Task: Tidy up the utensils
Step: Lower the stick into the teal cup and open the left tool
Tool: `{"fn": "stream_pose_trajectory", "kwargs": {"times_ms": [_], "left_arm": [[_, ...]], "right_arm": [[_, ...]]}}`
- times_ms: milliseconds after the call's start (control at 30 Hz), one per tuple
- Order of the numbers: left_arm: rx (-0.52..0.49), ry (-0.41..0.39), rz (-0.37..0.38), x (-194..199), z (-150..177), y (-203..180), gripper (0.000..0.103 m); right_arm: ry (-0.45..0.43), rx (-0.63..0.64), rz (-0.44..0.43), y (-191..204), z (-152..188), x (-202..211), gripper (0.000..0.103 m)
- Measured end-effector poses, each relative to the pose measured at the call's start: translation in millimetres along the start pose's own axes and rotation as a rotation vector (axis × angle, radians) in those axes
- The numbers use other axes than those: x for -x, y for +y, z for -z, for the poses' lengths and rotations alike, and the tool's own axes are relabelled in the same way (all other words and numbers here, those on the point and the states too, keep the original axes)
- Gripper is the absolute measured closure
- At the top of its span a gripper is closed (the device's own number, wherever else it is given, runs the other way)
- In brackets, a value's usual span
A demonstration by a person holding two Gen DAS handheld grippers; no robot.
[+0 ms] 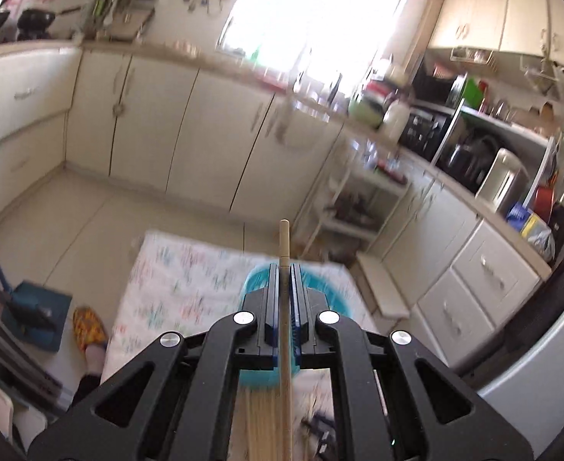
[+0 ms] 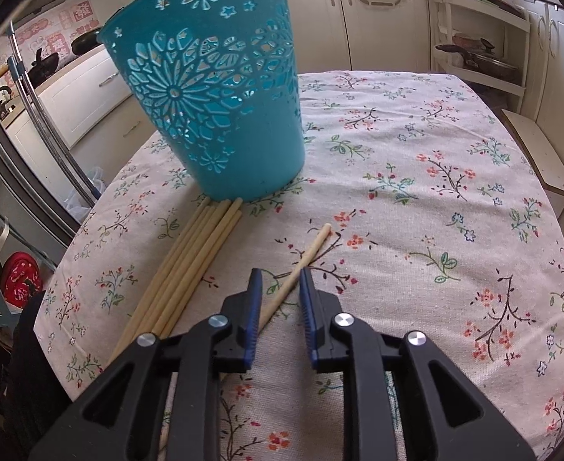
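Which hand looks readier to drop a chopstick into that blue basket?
Probably the left. The left gripper is already shut on a chopstick, raised above the basket. The right gripper is open, a lone chopstick lying on the tablecloth between its jaws.

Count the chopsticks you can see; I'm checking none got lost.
About 7: one chopstick clamped in the left gripper, a loose chopstick on the cloth between the right gripper's open jaws, and a bundle of some five by the basket; overlaps may hide more.
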State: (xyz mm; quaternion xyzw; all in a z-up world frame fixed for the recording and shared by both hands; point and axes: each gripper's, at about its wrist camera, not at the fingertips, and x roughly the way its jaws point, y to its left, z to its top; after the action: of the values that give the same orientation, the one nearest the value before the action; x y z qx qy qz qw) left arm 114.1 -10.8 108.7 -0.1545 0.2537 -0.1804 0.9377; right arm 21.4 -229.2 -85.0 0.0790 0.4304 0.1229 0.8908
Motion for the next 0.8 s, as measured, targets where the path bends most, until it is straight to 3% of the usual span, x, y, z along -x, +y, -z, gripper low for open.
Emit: {"fn": "stream_pose_trajectory", "kwargs": {"times_ms": [100,200,367,567,800], "left_arm": [[-0.02,-0.109,-0.01,-8.2,-21.5,-18.5,0.098],[-0.007,-0.165,-0.027,-25.5,-34.7,-29.3,0.098],[-0.055,-0.245,-0.115,-65.4,-29.8,-46.8,0.098],[-0.067,-0.195,-0.176,-108.1,1.4,-39.3,0.098],[-0.109,-0.068,-0.218,-116.9,29.8,-25.2,0.093]], "right_arm": [[-0.002,0.011,-0.007,1.8,-1.1,-0.2,0.074],[-0.003,0.024,-0.009,5.4,-1.1,-1.5,0.07],[-0.003,0.04,-0.01,8.8,-0.9,-2.3,0.066],[-0.001,0.053,-0.016,9.6,0.0,-1.4,0.061],[-0.001,0.052,-0.019,9.8,0.0,-1.6,0.06]]}}
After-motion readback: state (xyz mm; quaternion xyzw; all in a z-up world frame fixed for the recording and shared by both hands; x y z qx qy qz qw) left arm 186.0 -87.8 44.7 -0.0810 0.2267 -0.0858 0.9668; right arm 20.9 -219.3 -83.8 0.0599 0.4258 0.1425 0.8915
